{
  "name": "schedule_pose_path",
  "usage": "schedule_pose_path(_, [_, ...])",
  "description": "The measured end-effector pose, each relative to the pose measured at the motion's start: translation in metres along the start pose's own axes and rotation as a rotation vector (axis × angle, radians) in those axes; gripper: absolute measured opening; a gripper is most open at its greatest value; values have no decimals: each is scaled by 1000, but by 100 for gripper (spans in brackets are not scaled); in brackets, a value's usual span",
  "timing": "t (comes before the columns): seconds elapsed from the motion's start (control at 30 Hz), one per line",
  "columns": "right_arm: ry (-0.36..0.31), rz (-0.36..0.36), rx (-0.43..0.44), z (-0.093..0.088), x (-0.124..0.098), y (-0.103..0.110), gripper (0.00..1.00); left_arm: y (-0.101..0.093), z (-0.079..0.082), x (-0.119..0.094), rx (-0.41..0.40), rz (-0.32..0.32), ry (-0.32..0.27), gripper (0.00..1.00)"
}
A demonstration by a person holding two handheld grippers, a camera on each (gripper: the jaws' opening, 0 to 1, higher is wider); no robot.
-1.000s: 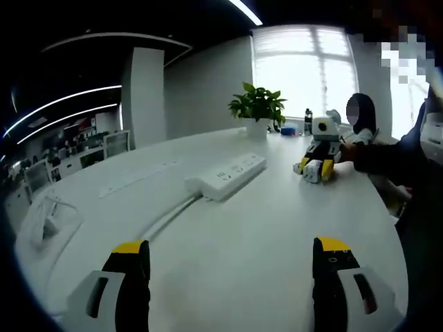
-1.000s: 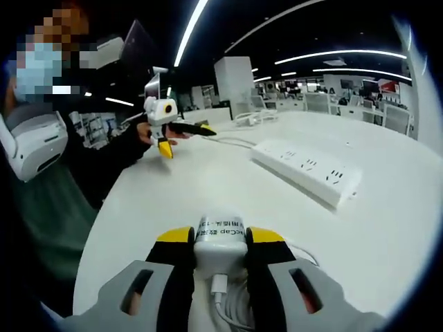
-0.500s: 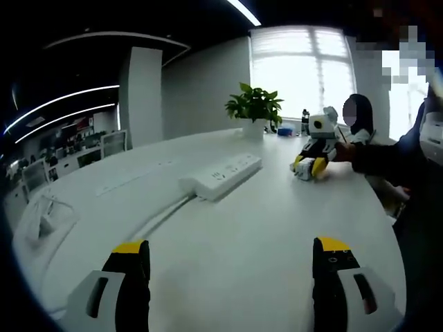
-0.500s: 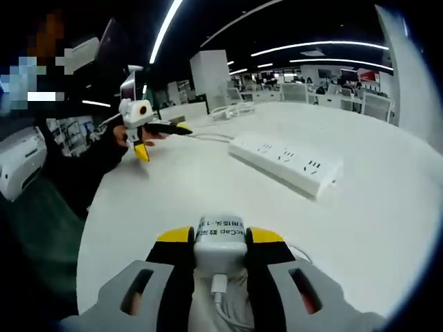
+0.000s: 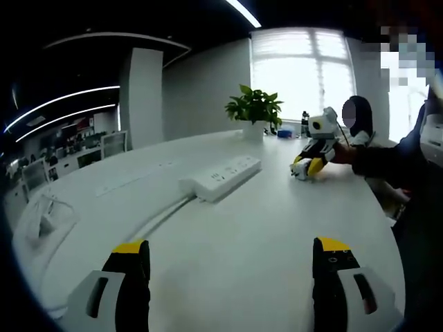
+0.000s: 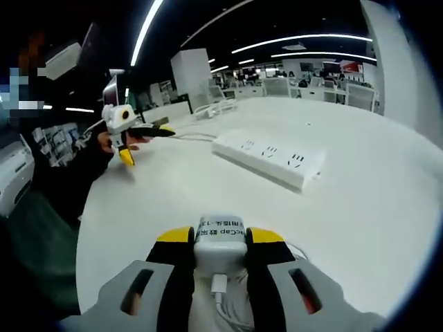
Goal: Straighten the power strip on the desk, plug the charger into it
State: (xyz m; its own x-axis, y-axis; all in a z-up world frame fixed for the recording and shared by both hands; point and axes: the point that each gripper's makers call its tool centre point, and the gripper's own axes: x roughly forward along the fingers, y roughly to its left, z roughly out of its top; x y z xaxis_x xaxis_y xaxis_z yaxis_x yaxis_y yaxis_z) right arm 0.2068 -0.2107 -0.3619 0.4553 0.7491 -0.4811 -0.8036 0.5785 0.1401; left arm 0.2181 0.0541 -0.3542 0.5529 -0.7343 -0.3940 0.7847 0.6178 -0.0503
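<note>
A white power strip [image 5: 220,178] lies on the white desk [image 5: 263,235], its cable running toward me on the left; it also lies ahead of the right gripper [image 6: 268,156]. My left gripper [image 5: 230,268] is open, low over the desk, well short of the strip, with nothing between its yellow-tipped fingers. My right gripper [image 6: 220,236] is shut on a white charger [image 6: 220,241], whose cable [image 6: 228,311] hangs down between the jaws. The right gripper [image 5: 309,163] also appears far right in the left gripper view; the left gripper [image 6: 136,138] appears at left in the right gripper view.
A potted green plant [image 5: 255,111] stands at the desk's far edge before a bright window. A white cable bundle [image 5: 43,214] lies at the left. A person's dark sleeve [image 5: 387,158] reaches in from the right. Office desks and chairs [image 6: 291,86] stand beyond.
The right gripper view has swung right, so the power strip sits more centred and left. In the left gripper view the right gripper has shifted slightly away; the left gripper barely moved.
</note>
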Motion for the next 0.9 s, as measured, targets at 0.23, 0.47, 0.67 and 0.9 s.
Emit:
schedule_pose_path(0.23, [1, -12, -5, -1, -1, -1, 26, -1, 0, 0, 0, -1, -1, 99])
schedule_pose_path(0.47, [3, -23, 17, -2, -4, -4, 26, -1, 0, 0, 2, 2, 2, 99])
schedule_pose_path(0.67, [7, -37, 5, -2, -5, -5, 26, -2, 1, 1, 2, 2, -6, 99])
schedule_pose_path(0.9, [21, -52, 22, 1, -8, -8, 26, -1, 0, 1, 7, 4, 0, 99])
